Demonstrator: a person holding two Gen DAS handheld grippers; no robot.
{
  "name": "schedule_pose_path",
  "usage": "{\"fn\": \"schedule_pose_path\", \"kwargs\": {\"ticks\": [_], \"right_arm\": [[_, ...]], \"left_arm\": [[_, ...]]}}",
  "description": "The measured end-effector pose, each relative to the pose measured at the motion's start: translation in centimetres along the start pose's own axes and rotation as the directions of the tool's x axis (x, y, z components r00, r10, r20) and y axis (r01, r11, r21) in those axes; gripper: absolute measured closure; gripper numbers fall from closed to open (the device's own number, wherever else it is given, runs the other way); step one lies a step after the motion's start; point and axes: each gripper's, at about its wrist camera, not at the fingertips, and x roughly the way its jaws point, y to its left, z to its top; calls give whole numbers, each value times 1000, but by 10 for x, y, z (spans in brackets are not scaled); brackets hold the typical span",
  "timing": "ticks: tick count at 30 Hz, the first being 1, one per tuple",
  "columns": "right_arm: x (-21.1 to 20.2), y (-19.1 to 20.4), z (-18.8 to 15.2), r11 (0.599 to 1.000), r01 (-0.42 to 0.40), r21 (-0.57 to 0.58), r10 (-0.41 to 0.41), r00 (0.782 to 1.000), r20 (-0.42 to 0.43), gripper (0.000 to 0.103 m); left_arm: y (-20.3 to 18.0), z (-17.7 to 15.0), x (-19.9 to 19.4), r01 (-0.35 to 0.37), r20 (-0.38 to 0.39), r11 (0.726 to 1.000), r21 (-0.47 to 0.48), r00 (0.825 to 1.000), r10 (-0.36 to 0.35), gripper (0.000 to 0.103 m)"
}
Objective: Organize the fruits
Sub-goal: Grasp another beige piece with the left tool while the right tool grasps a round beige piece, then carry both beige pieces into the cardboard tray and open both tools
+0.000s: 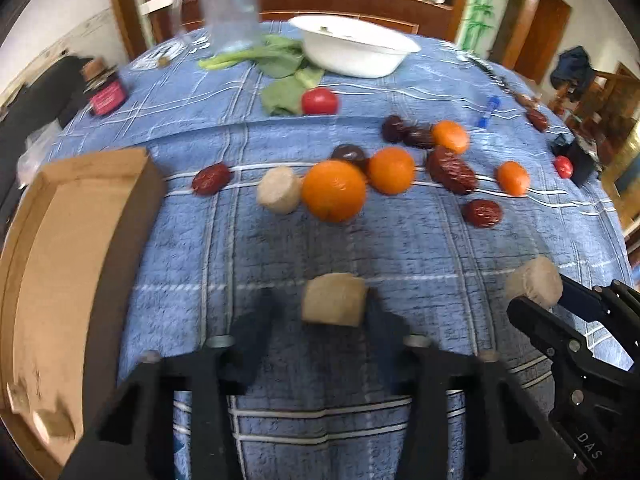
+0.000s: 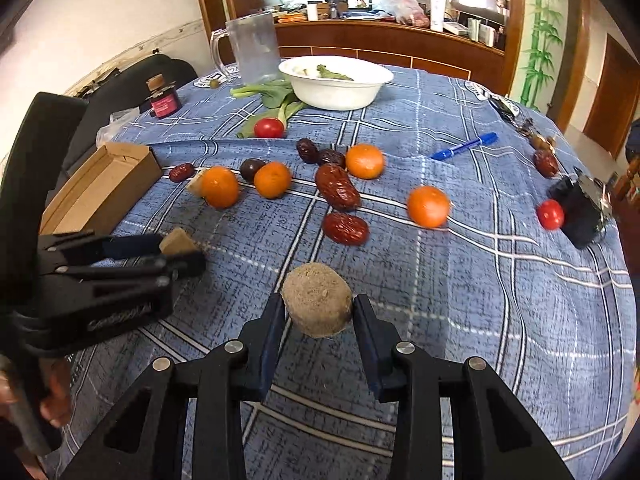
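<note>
Each gripper clamps a tan cake: left gripper and right gripper. The cardboard box lies at nine o'clock, nearer the left.

Matt brown cardboard box, woven blue checked tablecloth, glossy white bowl, rough tan cake

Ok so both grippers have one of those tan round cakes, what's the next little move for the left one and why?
Probably swing the left gripper leftward over the open cardboard box. It appears shut on its tan cake, the box sits just to its left, and similar tan pieces already seem to lie in the box's near corner. The right gripper could follow with its own cake.
</note>
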Motion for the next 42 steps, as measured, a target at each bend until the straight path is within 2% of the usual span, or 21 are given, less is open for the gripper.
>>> {"fn": "schedule_pose_path", "kwargs": {"ticks": [1,4,14,19,31,42], "right_arm": [[-2,0,-1,1000,5,5,-5,1000,3,65],[-6,1,-2,1000,13,19,-13,1000,10,65],[-39,30,-13,1000,26,12,-27,997,72,65],[-47,55,-18,1000,13,6,-13,997,76,65],[-44,136,6,995,-65,-80,72,993,90,65],[-13,224,38,969,-166,-182,179,982,55,64]], "left_arm": [[-2,0,-1,6,-1,1000,12,1000,-6,75],[1,-3,-6,30,-10,999,11,1000,-30,75],[37,-30,-75,73,78,997,-39,995,-69,75],[60,-43,-97,84,94,994,-67,993,-78,75],[137,-66,-127,56,124,983,-178,992,-34,75],[232,-82,-131,-15,109,950,-313,993,52,75]]}}
